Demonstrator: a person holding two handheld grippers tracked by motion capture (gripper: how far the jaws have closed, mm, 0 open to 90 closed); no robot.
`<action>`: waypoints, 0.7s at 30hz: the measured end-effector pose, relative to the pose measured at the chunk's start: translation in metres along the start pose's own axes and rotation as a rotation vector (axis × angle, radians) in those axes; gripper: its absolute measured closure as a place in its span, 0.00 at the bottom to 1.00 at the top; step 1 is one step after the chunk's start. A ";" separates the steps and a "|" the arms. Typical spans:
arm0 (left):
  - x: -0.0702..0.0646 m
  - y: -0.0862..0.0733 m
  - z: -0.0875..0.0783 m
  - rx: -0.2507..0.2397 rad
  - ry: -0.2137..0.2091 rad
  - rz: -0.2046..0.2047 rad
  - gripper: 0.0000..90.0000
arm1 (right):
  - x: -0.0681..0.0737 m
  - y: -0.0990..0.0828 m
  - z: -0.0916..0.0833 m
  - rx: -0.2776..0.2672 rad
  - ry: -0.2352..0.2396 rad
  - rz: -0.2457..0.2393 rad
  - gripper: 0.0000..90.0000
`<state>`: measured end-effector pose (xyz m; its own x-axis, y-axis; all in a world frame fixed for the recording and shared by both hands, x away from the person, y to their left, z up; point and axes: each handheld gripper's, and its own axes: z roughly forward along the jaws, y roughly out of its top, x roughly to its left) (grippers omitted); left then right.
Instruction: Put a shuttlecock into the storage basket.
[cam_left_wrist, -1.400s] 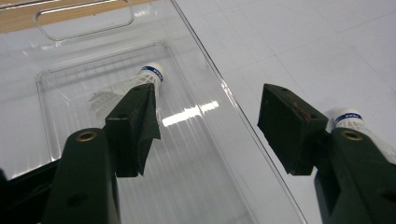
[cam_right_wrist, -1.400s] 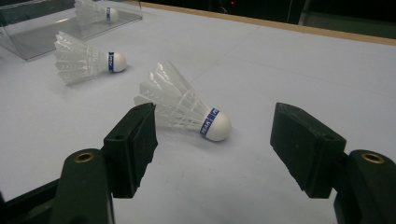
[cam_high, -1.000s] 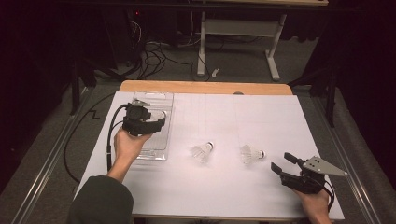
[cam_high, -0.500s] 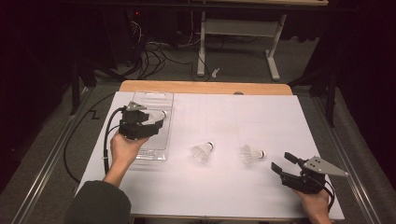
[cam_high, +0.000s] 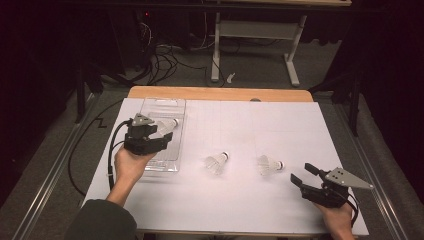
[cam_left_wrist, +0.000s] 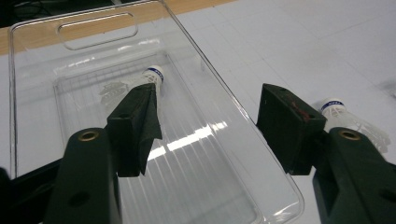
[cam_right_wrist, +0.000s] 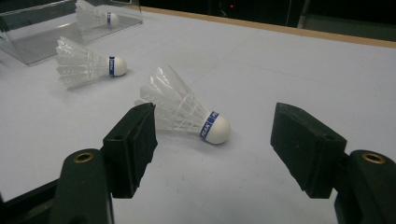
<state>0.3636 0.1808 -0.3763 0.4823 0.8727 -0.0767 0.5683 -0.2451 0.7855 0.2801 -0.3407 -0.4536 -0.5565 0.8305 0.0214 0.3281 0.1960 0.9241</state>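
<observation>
While the left gripper (cam_left_wrist: 205, 130) hovers wide open and empty over the clear box (cam_left_wrist: 233, 116), the shuttlecock (cam_left_wrist: 135, 84) inside lies flat, cork toward the table's middle.

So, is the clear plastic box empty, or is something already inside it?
Not empty. One shuttlecock lies on its side on the floor of the clear plastic box; the other two shuttlecocks lie outside on the table.

Boxed shuttlecock (cam_left_wrist: 140, 84) feathers half hidden behind left jaw.
</observation>
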 end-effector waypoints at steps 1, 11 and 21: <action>0.000 -0.001 -0.001 -0.003 -0.001 -0.002 0.43 | 0.000 0.000 0.000 -0.001 0.001 0.001 0.35; -0.004 -0.010 -0.009 -0.026 0.005 0.004 0.43 | 0.000 0.000 -0.001 -0.009 0.001 0.000 0.35; -0.002 -0.020 -0.015 -0.046 -0.013 -0.021 0.43 | 0.000 0.000 -0.002 -0.012 0.000 0.002 0.35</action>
<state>0.3410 0.1905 -0.3822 0.4794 0.8717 -0.1011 0.5474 -0.2070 0.8109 0.2789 -0.3419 -0.4526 -0.5561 0.8308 0.0233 0.3197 0.1879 0.9287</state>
